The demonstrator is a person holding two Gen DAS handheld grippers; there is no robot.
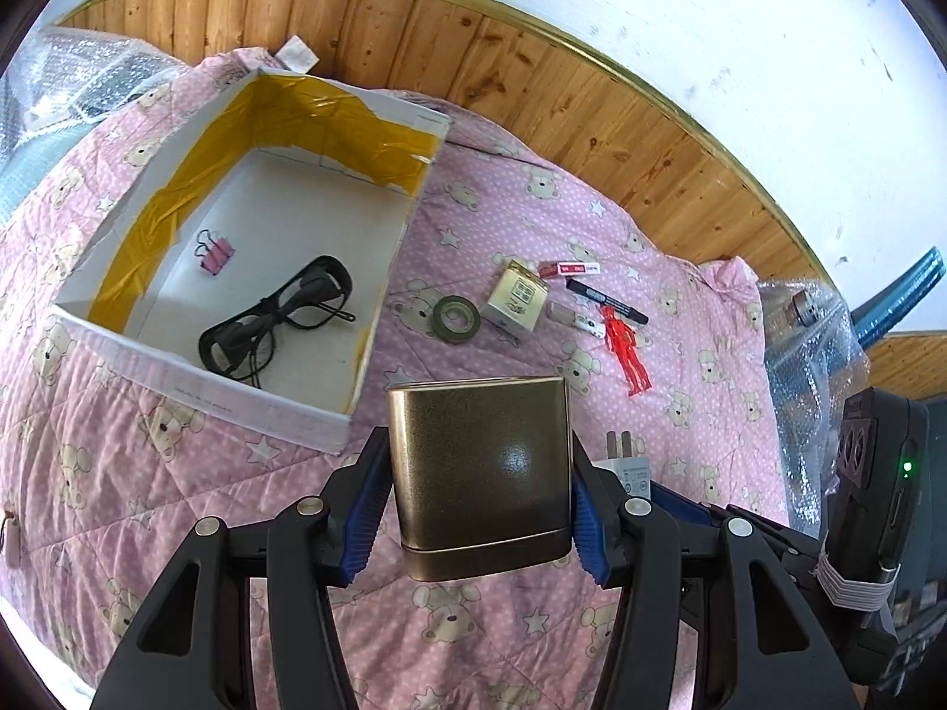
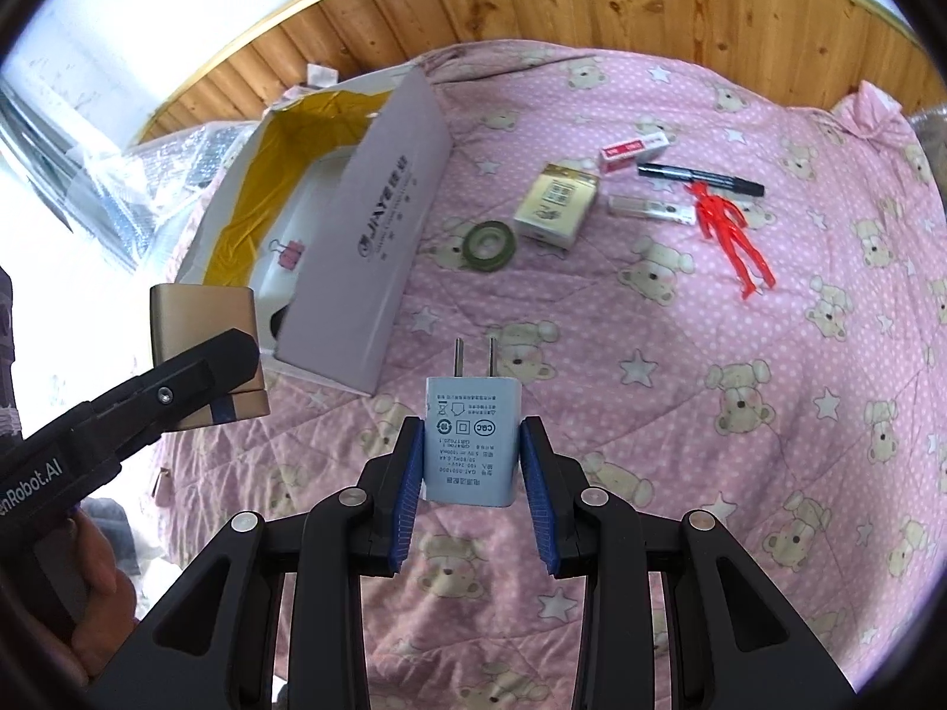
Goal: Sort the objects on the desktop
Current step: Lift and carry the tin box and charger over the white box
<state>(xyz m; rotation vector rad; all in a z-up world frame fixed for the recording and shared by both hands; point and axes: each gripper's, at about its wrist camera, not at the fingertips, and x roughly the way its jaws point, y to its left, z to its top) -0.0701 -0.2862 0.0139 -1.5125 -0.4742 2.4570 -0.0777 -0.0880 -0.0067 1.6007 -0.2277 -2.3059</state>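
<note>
My left gripper (image 1: 479,473) is shut on a bronze metal tin (image 1: 482,467), held above the pink quilt just right of the white cardboard box (image 1: 254,408). Black glasses (image 1: 278,319) and a pink binder clip (image 1: 216,252) lie inside the box. My right gripper (image 2: 472,455) is shut on a white plug charger (image 2: 472,444), prongs pointing away; the same charger (image 1: 628,470) peeks out beside the tin. From the right wrist, the left gripper (image 2: 228,396) holds the tin (image 2: 204,325) at the left, near the box (image 2: 379,225).
On the quilt lie a tape roll (image 1: 456,318), a cream carton (image 1: 519,299), a red-and-white packet (image 1: 569,268), a black marker (image 1: 606,300), a small white tube (image 1: 577,319) and a red plastic figure (image 1: 628,358). Bubble wrap (image 1: 811,355) sits at the right, wood panelling behind.
</note>
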